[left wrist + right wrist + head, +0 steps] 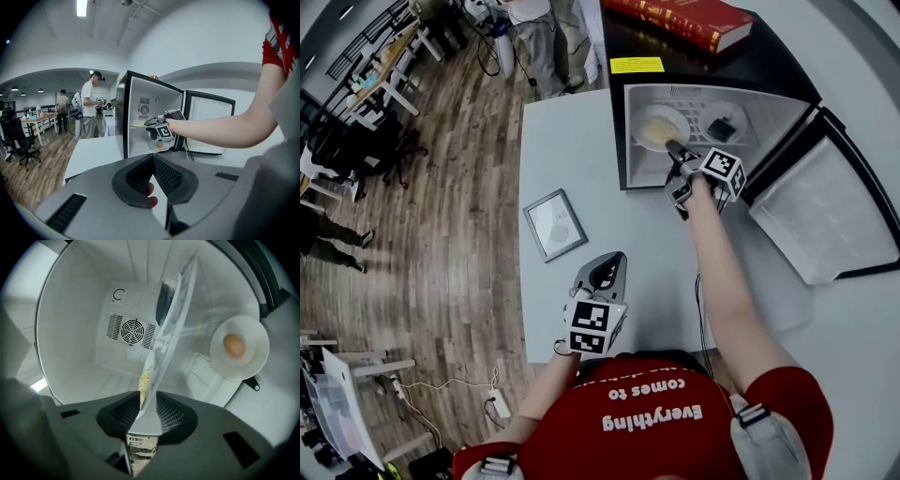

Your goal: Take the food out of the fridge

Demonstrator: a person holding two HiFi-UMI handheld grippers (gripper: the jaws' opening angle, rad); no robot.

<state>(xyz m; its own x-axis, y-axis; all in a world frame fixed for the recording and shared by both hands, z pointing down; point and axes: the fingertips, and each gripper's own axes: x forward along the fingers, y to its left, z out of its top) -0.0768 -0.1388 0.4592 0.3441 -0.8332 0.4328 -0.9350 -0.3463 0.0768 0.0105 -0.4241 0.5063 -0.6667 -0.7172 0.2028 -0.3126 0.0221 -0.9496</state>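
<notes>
The small fridge (712, 103) stands open on the white table (572, 150). On its shelf sits a white plate of yellow food (656, 127), with a second small dish (724, 127) beside it. My right gripper (678, 155) reaches into the fridge, rolled onto its side. In the right gripper view that plate of yellow food (146, 379) stands edge-on between the jaws of the right gripper (146, 401), which look open around its rim. A dish with a brown round item (239, 347) lies further right. My left gripper (612, 262) hovers low over the table, shut and empty.
The fridge door (825, 211) swings out to the right. A red book (684, 19) and a yellow note (636, 65) lie on the fridge top. A framed picture (555, 225) lies flat on the table. People (90, 105) stand in the room behind.
</notes>
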